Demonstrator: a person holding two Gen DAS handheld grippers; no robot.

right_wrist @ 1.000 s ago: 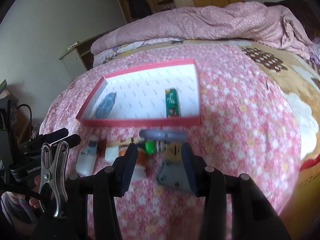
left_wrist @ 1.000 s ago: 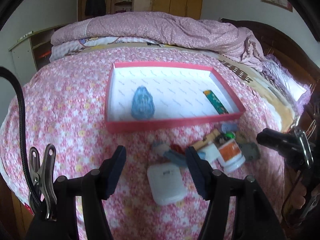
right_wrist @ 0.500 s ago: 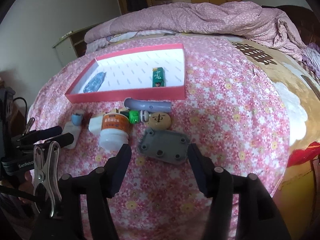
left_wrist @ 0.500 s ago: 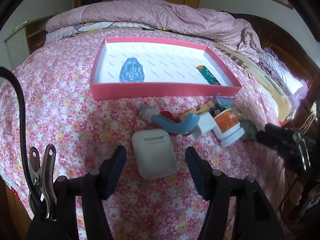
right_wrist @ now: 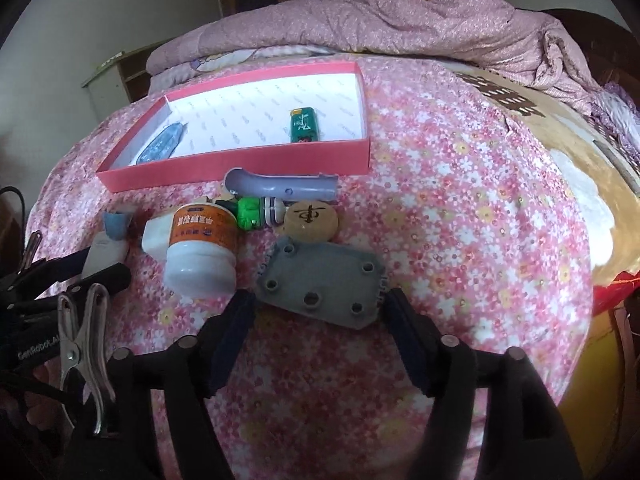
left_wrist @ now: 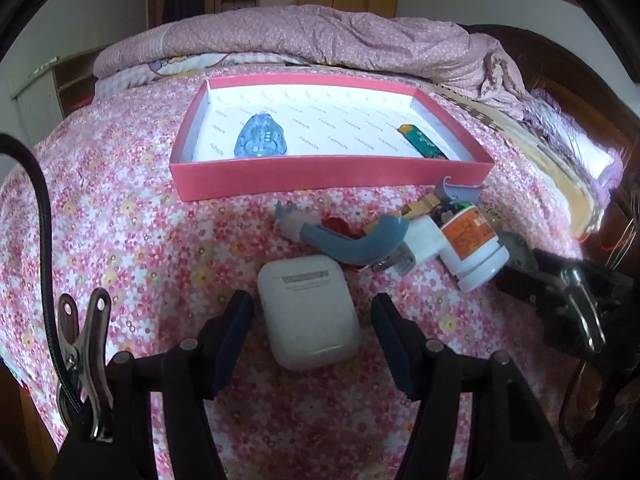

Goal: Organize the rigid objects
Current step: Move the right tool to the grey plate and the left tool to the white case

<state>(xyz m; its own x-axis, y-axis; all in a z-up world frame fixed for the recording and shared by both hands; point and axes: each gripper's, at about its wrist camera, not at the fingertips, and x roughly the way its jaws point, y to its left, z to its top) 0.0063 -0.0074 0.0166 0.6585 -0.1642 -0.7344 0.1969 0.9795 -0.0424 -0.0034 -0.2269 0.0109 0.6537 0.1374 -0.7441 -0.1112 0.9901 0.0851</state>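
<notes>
A: Left gripper (left_wrist: 312, 322) – we've got the jaws spread wide, nothing held. White earbud case (left_wrist: 308, 312) lies on the floral bedspread (left_wrist: 120, 232) right btwn the fingers, small gaps both sides, no contact we can see.

B: Right gripper (right_wrist: 318, 320) likewise wide apart & empty. Grey plate w/ holes (right_wrist: 322, 282) lies flat btwn the fingertips; can't tell if they touch its edges.

A: Red tray (left_wrist: 328, 170) sits further up the bed. Inside we see a blue translucent piece (left_wrist: 261, 138) on the left, green lighter (right_wrist: 303, 125) on the right, well apart.

B: Loose pile just in front of the tray: white jar w/ orange label (right_wrist: 202, 250) on its side, wooden chess disc (right_wrist: 312, 218) just beyond the plate, green toy (right_wrist: 252, 212) btwn jar & disc, grey curved tube (right_wrist: 280, 188) near the tray wall.

A: Blue curved piece (left_wrist: 356, 242) just beyond the case.
</notes>
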